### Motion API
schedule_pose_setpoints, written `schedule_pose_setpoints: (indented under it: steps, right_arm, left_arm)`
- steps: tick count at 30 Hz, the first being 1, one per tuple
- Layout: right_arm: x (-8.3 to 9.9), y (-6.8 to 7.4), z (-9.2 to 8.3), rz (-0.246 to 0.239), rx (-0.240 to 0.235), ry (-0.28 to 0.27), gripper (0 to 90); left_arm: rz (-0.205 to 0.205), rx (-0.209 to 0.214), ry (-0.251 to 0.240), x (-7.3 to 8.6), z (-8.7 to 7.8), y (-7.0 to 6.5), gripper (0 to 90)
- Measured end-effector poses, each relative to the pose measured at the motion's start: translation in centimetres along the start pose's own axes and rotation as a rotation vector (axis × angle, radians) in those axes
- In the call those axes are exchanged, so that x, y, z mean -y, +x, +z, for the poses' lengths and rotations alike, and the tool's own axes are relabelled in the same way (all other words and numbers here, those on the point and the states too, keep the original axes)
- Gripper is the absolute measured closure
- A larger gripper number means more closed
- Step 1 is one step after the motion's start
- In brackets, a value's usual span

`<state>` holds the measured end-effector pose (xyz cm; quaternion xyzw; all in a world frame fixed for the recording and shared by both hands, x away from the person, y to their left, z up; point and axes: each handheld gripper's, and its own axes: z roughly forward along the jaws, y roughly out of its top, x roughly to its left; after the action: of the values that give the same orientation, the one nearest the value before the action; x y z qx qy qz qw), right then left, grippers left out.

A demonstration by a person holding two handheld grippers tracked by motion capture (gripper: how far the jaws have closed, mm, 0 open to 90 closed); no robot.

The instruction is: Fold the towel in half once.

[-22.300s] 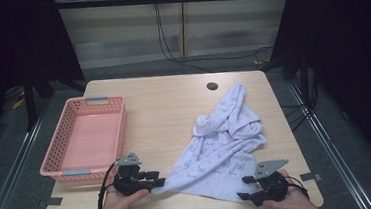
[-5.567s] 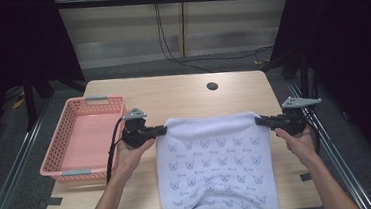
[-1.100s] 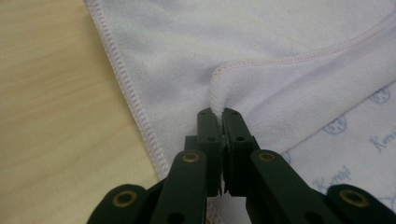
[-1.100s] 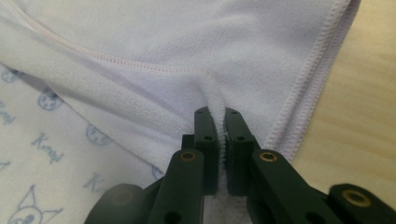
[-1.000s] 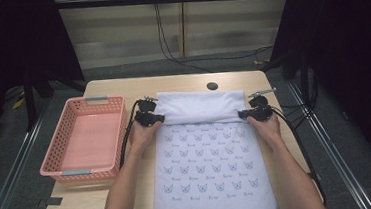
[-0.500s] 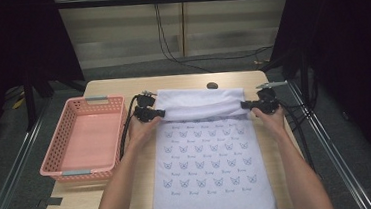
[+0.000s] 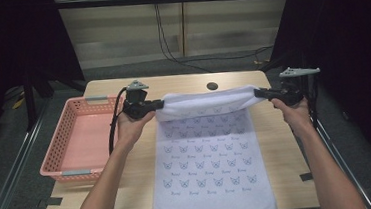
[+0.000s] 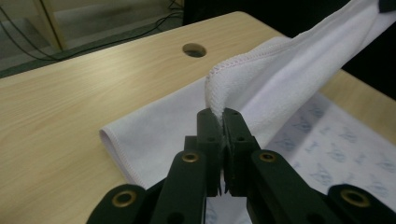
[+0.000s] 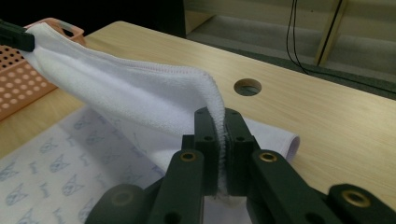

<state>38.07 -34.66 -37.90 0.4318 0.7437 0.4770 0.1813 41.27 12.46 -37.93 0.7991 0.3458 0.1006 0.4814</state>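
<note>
Above the far half of the desk [image 7: 277, 142], the left gripper [image 7: 159, 104] and the right gripper [image 7: 259, 92] each clamp one far corner of the towel [image 7: 209, 173]. In both gripper views the black jaws stand closed on the stitched hem, with cloth pinched between the pads.

The held edge hangs in the air as a sagging band between the two grippers, while the printed remainder lies flat on the desk and reaches its near edge. The pink basket [image 7: 83, 142] stands to the left, apart from the cloth.

Judged step: folding the far edge over toward the person.

To perform it well:
- Keep both grippers at equal height and equally far from the person, so the lifted hem stays parallel to the near hem.
- Hold light sideways tension (enough to remove the sag, not enough to drag the flat part).
- Carry the edge over the printed area and lower it until corners meet corners.
- Release only when the cloth rests on the layer below.

Orientation: the towel's long axis runs from the near edge of the desk toward the far edge, where the round hole [image 7: 212, 86] sits; the held short edge lies crosswise, left to right.
</note>
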Motion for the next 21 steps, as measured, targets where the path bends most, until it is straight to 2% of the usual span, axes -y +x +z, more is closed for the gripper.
schedule_pose_setpoints:
  steps: [3,5,7,11,14,17,21]
  right_arm:
    - [-0.1,1.2,-1.3,-0.025,-0.014,-0.009,86.7]
    - [-0.2,2.1,-2.2,-0.041,-0.029,-0.009,86.7]
    - [-0.5,2.9,-3.1,-0.055,-0.049,-0.030,86.7]
    - [-1.6,4.3,-4.9,-0.085,-0.063,-0.048,86.7]
    - [-2.1,5.2,-6.1,-0.108,-0.072,-0.063,86.7]
    - [-1.5,6.0,-7.1,-0.112,-0.090,-0.075,86.7]
    - [1.7,7.1,-7.6,-0.114,-0.118,-0.036,86.7]
  left_arm:
    - [0.038,0.003,-0.022,-0.2,-2.0,-1.3,87.2]
    - [0.044,0.002,-0.039,-0.4,-3.3,-1.8,87.3]
    - [0.032,0.005,-0.076,-0.7,-4.4,-2.1,87.3]
    - [0.058,0.024,-0.119,-1.2,-6.5,-3.1,87.3]
    - [0.081,0.030,-0.130,-1.1,-7.7,-4.3,87.3]
    - [0.105,0.049,-0.121,0.1,-8.3,-5.2,87.3]
    - [0.091,0.074,-0.068,3.3,-8.5,-6.0,87.2]
